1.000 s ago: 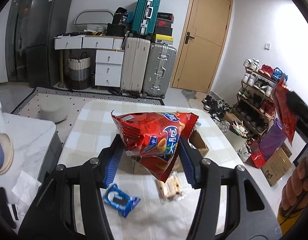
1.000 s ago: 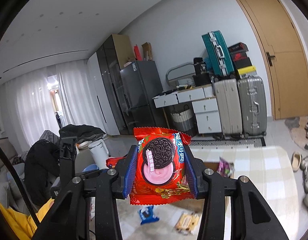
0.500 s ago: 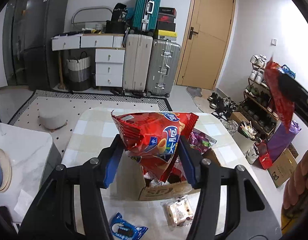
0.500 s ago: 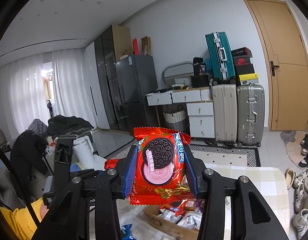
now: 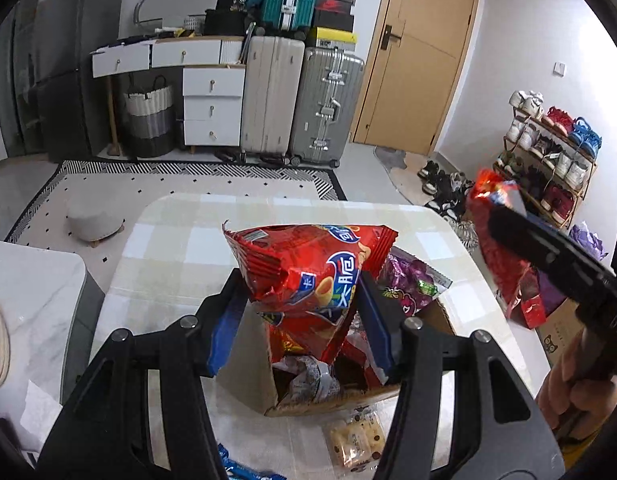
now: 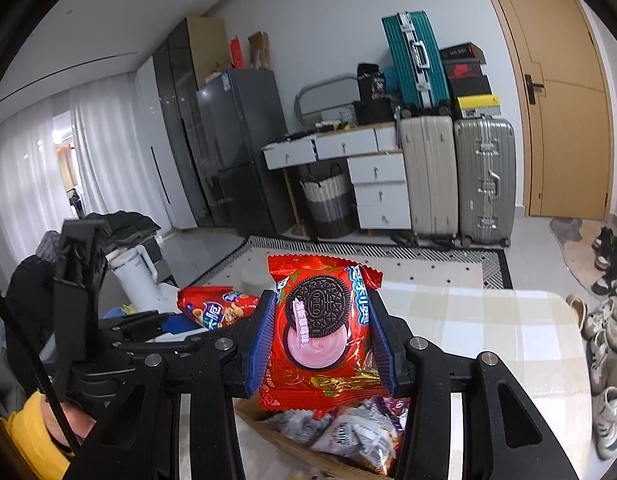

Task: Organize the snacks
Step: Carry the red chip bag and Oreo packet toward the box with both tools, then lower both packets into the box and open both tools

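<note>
Clamping a red chip bag (image 5: 308,272) between its blue pads, the left gripper (image 5: 304,312) holds it above an open cardboard box (image 5: 248,360) that sits on the checked tabletop (image 5: 168,248). The bag's lower corner hangs down into the box opening, w/ crumpled wrappers under it, and a purple snack pack (image 5: 412,284) lies on the box's far right side, just beside the bag. In front of the box, on the tabletop, rests a clear-wrapped biscuit pack (image 5: 354,440), and a blue packet (image 5: 244,472) peeks out at the bottom edge of the left wrist view, partly hidden by the gripper frame. The right gripper (image 6: 322,336) is shut tight on a red Oreo pack (image 6: 322,332), held upright w/ the cookie print facing the camera; it hovers over the box (image 6: 292,448), whose contents incl. silver and purple wrappers show right below the pack. From the left wrist view the same Oreo pack (image 5: 498,248) appears edge-on at the right, raised well above the tabletop, w/ the person's hand (image 5: 572,384) on the handle below. From the right wrist view the chip bag (image 6: 214,308) shows to the left, a bit behind the Oreo pack. Background: grey and beige suitcases (image 5: 300,100), white drawers (image 5: 212,108), a wooden door (image 5: 420,52), and a shoe rack (image 5: 548,148) at the far right.
</note>
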A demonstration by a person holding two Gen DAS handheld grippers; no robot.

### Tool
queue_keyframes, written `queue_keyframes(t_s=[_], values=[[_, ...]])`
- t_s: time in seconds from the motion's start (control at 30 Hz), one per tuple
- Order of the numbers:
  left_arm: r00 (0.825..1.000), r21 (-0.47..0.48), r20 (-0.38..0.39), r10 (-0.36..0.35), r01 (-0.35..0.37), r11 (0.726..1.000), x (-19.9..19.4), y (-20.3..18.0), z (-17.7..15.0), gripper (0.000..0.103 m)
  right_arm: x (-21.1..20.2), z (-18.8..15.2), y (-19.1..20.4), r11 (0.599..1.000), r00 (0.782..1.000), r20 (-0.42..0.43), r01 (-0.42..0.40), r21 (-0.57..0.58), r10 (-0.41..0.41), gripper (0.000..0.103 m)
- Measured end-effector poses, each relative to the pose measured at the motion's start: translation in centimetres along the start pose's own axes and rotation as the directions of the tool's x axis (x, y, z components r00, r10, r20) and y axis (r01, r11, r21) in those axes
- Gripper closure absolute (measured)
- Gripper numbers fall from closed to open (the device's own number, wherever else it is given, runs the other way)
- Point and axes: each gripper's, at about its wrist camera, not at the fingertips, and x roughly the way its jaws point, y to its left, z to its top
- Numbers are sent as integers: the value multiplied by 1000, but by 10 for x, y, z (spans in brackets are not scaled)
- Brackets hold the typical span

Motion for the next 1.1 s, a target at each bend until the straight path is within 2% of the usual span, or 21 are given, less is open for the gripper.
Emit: queue_keyframes(t_s=[0.17,0.37,0.5,0.57,0.8,0.97,1.1], values=[[996,22,-85,-7,9,1000,46,-13,0,51,30,-9,-21,1000,998,-54,15,18,-14,59],[985,18,-170,4,-1,1000,102,-23,4,51,73,-23,-49,996,987,-162,15,89,-1,59],[977,-24,-213,16,-22,999,132,-18,7,50,91,-33,-61,994,979,-205,37,99,-16,59],[974,-53,-225,1,-13,999,144,-13,8,51,97,-35,-63,995,976,-217,47,92,-26,59],[969,-85,-248,-15,-6,996,170,3,6,50,108,-44,-57,996,966,-258,53,67,-34,58],[965,-103,-261,-18,-9,995,170,11,-1,50,113,-47,-55,996,963,-269,54,68,-34,58],[969,-99,-246,-15,-10,995,164,13,-2,50,116,-46,-55,996,961,-274,64,64,-44,58]])
